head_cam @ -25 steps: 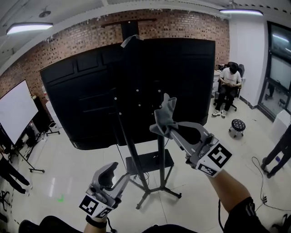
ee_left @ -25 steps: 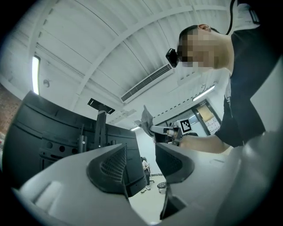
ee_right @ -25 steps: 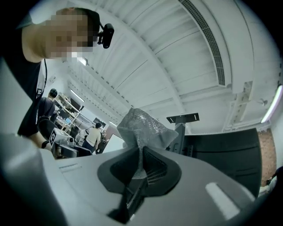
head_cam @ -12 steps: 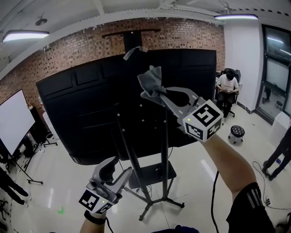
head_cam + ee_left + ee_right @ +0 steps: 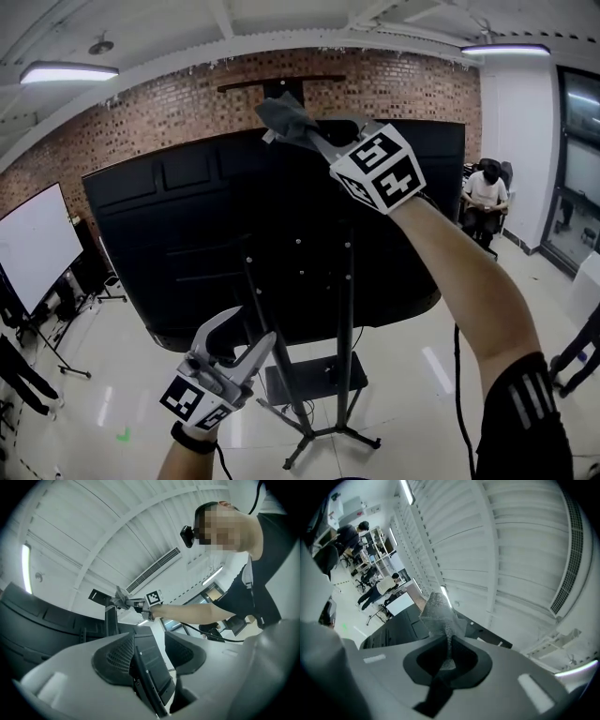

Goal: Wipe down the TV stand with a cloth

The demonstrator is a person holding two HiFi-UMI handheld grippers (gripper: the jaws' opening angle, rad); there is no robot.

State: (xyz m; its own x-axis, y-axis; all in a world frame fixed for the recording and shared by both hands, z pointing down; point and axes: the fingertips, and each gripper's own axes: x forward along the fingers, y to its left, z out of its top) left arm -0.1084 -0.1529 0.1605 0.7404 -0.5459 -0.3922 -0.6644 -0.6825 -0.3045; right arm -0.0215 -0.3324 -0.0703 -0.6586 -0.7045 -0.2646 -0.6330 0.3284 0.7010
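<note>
The right tongs [image 5: 312,137] are shut tight on the grey cloth [image 5: 284,112], held at the top centre of the head view by the upper end of the TV stand [image 5: 349,309]; I cannot tell whether the cloth touches it. The left tongs [image 5: 246,337], low in the frame, are slightly apart and empty. Wiping looks barely begun, with the stand below still to do.

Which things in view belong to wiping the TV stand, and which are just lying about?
Job: grey cloth in the right gripper; TV stand; TV on it.
Lying about: whiteboard; seated person; ceiling light; left gripper, empty.
</note>
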